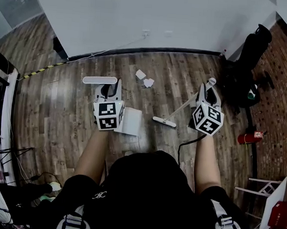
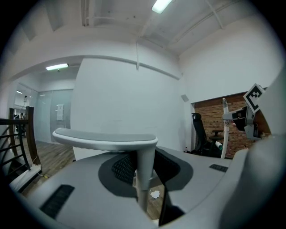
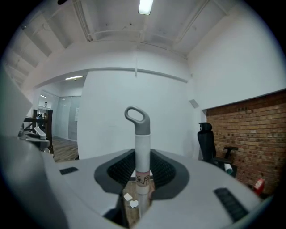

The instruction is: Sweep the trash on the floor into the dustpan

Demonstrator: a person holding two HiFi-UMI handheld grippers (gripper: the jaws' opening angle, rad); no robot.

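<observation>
Wooden floor [image 1: 54, 114] fills the head view, where the left gripper [image 1: 111, 90] is clamped on the upright stem of the white dustpan [image 1: 131, 121]; the pan shows just right of those fingers, on the person's side of them. The right gripper [image 1: 208, 95] grasps the broom [image 1: 164, 121] by its slanted handle, and the broom head shows between the two grippers, near the pan. The trash [image 1: 145, 79], a few white paper scraps, lies beyond both sets of fingers, toward the wall [image 1: 141, 12] and apart from pan and broom head. In the left gripper view the left gripper [image 2: 144, 179] has its jaws closed on the dustpan [image 2: 105, 138] stem just under the T-shaped grip; trash [image 2: 155, 194] lies on the floor past the fingers, and the right gripper [image 2: 234, 116] stands off to the right. In the right gripper view the right gripper [image 3: 142, 179] pinches the broom [image 3: 142, 152] handle below its loop end, with trash [image 3: 131, 200] just left of the handle, beyond the fingers.
</observation>
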